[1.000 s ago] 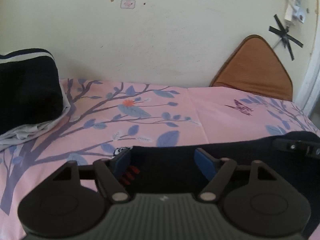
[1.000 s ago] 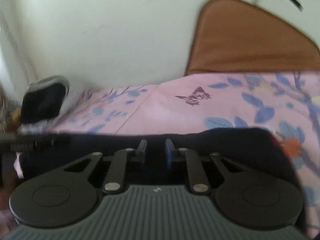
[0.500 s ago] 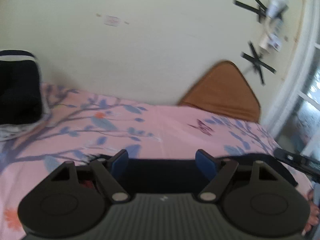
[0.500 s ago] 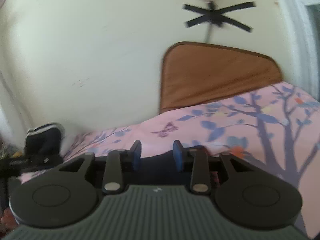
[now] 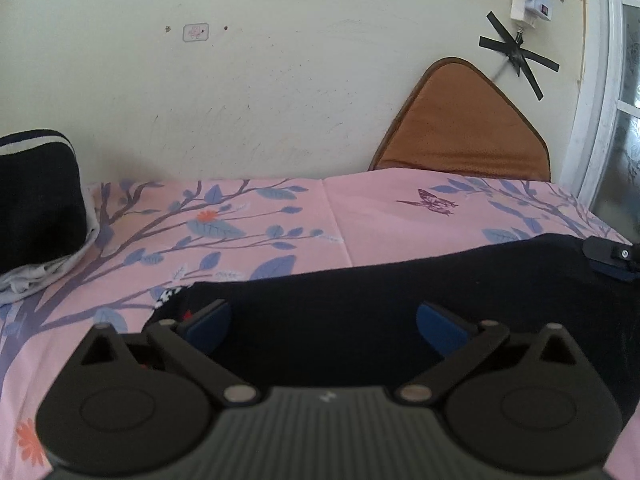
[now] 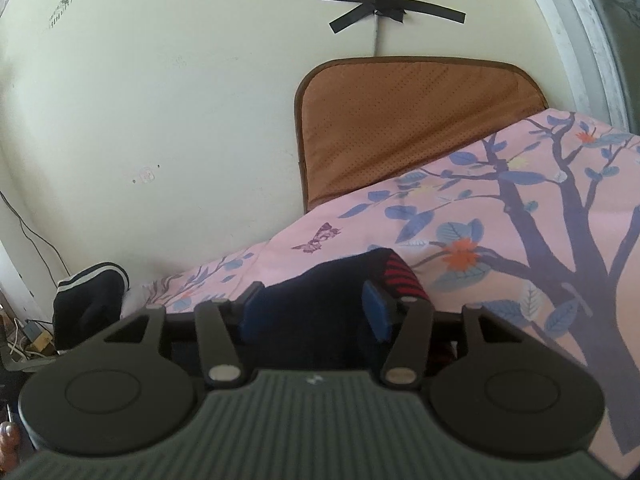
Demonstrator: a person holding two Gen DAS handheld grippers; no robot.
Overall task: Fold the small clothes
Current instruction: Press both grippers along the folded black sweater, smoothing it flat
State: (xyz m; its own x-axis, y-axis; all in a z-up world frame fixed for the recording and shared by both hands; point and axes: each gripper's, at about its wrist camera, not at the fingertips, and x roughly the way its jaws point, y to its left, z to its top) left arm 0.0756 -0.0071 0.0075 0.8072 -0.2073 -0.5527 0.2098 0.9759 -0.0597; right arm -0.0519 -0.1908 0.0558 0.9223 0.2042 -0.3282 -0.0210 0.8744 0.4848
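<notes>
A dark navy garment (image 5: 400, 292) lies flat on the pink flowered sheet (image 5: 280, 220). My left gripper (image 5: 324, 326) is open, its blue pads wide apart over the garment's near edge. In the right wrist view the same garment (image 6: 316, 292) shows a red-and-black striped cuff (image 6: 400, 276) at its right end. My right gripper (image 6: 312, 310) is open, with the cloth lying between its blue pads. A fingertip of the right gripper (image 5: 608, 256) shows at the garment's far right edge in the left wrist view.
A folded dark garment with white stripes (image 5: 36, 196) sits on grey cloth at the left, also in the right wrist view (image 6: 88, 296). A brown cushion (image 5: 460, 128) leans on the cream wall. A window frame (image 5: 596, 100) is at the right. Cables and clutter (image 6: 28, 336) lie beyond the bed's left end.
My right gripper has opened from nearly shut and let go of the cloth. My left gripper has opened wider. Both views swung and tilted; the garment now lies flat on the sheet.
</notes>
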